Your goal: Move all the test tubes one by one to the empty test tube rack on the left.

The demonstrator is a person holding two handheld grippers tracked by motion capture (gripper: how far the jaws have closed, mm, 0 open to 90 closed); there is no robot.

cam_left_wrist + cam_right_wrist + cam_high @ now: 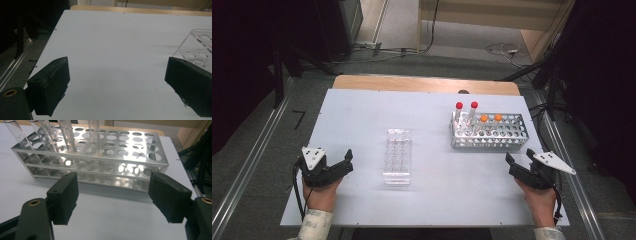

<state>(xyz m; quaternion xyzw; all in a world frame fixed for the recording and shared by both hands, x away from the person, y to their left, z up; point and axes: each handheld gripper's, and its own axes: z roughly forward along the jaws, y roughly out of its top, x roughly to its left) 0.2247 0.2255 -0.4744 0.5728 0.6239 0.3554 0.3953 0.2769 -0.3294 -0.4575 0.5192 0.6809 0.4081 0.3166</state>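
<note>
The left gripper (343, 161), matte black with blocky rubbery pads and a grey three-cornered plate on top, rests at the near left of the table with its jaws spread wide and nothing between them; in its own view the clear plastic tray (197, 47) sits just beyond its right jaw. The right gripper (518, 161), of the same build, lies at the near right, its jaws likewise wide apart and empty, pointing at the metal rack (100, 157) close ahead without touching it. That rack is shiny perforated sheet metal, a long box with rows of round holes, standing at the far right of the table. In it stand four clear tubes: two with red caps (459, 105) at the far left corner and two with orange caps (484, 118) just beside them. The one clear tray, a flat rectangle of small wells, lies mid-table. The table (362, 115) is a smooth white board with a wooden far edge, on grey carpeted floor (317, 90) with cables and dark stands around.
</note>
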